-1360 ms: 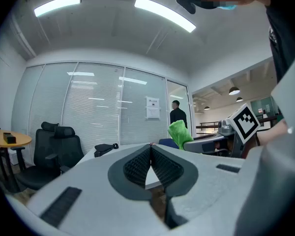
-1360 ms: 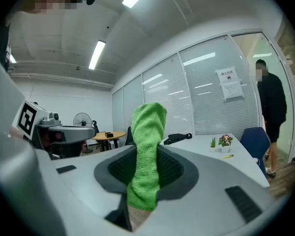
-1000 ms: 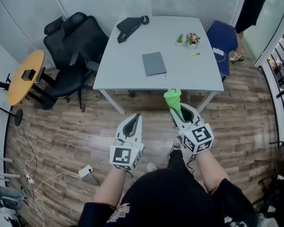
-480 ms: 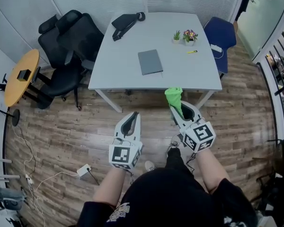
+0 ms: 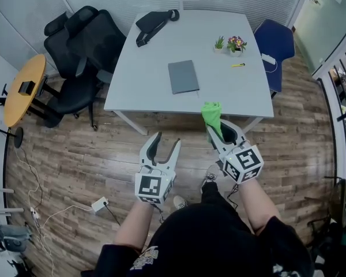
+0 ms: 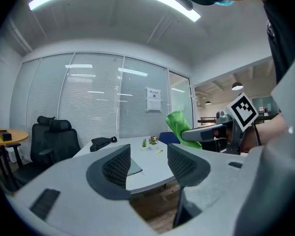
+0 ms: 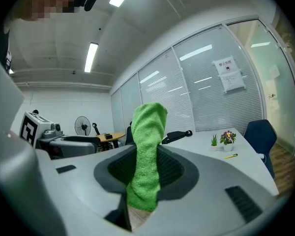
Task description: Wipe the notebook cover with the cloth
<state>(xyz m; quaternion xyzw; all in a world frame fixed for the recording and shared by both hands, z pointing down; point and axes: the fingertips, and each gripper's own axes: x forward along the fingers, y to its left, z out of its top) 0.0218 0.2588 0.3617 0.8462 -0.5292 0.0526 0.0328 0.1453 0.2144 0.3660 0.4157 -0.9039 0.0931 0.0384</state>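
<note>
A grey notebook (image 5: 183,77) lies closed on the light grey table (image 5: 138,79), also visible in the left gripper view as the notebook (image 6: 134,169). My right gripper (image 5: 217,128) is shut on a green cloth (image 5: 211,115) that sticks up from its jaws, short of the table's near edge; the cloth (image 7: 147,156) fills the gap between its pads. My left gripper (image 5: 164,143) hovers over the floor to the left, its jaws opening with nothing between them (image 6: 147,163). The right gripper with the cloth (image 6: 179,126) shows at its right.
On the table are a black bag (image 5: 153,23), two small potted plants (image 5: 230,44) and a yellow pen (image 5: 237,66). Black office chairs (image 5: 81,51) stand at the left, a blue chair (image 5: 277,42) at the right, a round wooden side table (image 5: 23,88) far left. A power strip (image 5: 99,203) lies on the floor.
The left gripper's jaws have spread apart from shut. Both grippers and the view have drifted slightly closer to the table; the cloth stays held in the right gripper.
</note>
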